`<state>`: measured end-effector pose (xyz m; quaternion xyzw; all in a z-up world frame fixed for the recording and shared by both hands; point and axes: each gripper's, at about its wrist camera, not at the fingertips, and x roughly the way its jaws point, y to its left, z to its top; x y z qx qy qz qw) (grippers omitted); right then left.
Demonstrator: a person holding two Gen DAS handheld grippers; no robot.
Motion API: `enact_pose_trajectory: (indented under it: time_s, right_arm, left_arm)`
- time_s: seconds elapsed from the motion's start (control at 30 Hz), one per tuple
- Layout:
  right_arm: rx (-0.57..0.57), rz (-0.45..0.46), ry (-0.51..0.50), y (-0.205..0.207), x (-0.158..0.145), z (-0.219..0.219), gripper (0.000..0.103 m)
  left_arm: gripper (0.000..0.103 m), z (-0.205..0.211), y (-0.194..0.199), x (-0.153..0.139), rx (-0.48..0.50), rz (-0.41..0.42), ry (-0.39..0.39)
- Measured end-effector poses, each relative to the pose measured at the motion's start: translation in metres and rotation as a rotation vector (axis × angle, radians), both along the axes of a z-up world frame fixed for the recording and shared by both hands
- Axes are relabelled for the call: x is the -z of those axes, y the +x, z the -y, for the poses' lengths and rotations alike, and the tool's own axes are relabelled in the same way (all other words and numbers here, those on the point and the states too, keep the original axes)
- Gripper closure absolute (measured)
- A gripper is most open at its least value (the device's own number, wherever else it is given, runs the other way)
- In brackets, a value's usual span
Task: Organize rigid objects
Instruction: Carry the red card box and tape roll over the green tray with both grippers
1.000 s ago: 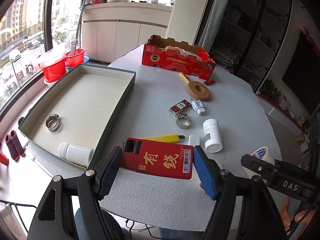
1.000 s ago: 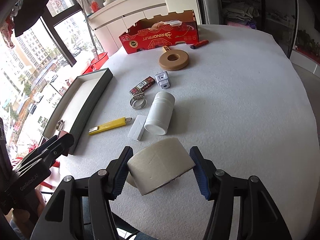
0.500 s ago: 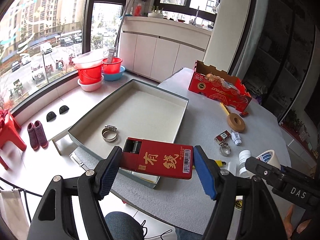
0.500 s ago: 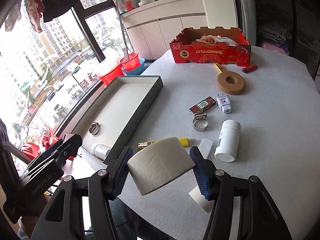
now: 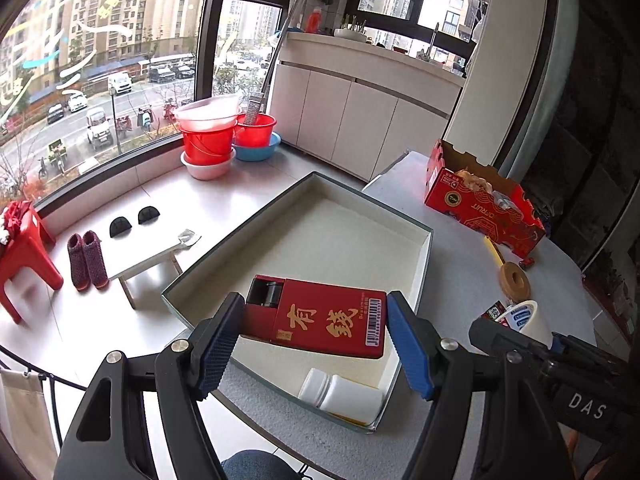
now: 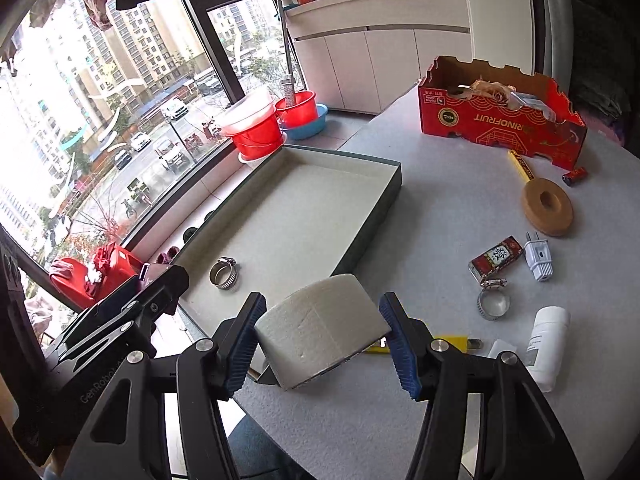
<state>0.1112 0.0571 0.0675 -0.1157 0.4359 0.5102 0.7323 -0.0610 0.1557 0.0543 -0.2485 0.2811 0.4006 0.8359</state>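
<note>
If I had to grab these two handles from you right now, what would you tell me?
Left tongs: shut on the red box, above the tray.
Right tongs: shut on the tape roll, by the tray's near corner.
Done: a hose clamp and a white bottle lie in the tray.
Left: drop both in, then fetch the bottle, clamp, plug and the rest from the table.

Two handheld black tongs, left tongs (image 5: 316, 336) and right tongs (image 6: 322, 338), each with ribbed blue pads (image 5: 218, 344) and silver screws (image 5: 180, 345) at the pivots. White lettering reads "DAS" (image 5: 586, 406). Dark blue trousers (image 5: 256, 465) show below.
</note>
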Motion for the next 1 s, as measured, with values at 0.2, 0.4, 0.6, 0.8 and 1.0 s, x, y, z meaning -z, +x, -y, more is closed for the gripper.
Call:
enact_pose_trajectory:
  time_s: [0.2,0.4,0.6,0.8,1.0]
  right_arm:
    - [-0.008,0.0,-0.007,0.016,0.002,-0.041,0.043]
    - [0.001,-0.021,-0.012,0.031,0.01,-0.071,0.043]
    - [-0.004,-0.036,-0.03,0.042,0.021,-0.094,0.043]
    - [-0.001,-0.044,-0.052,0.05,0.035,-0.108,0.043]
    - [0.007,-0.059,-0.073,0.057,0.045,-0.116,0.043]
  left_arm:
    - [0.028,-0.032,0.012,0.004,-0.041,0.007,0.004]
    - [0.028,-0.056,0.031,0.012,-0.038,-0.02,0.008]
    - [0.028,-0.076,0.043,0.03,-0.051,-0.044,-0.03]
    - [0.028,-0.089,0.049,0.043,-0.065,-0.066,-0.056]
    - [0.028,-0.095,0.054,0.048,-0.068,-0.083,-0.062]
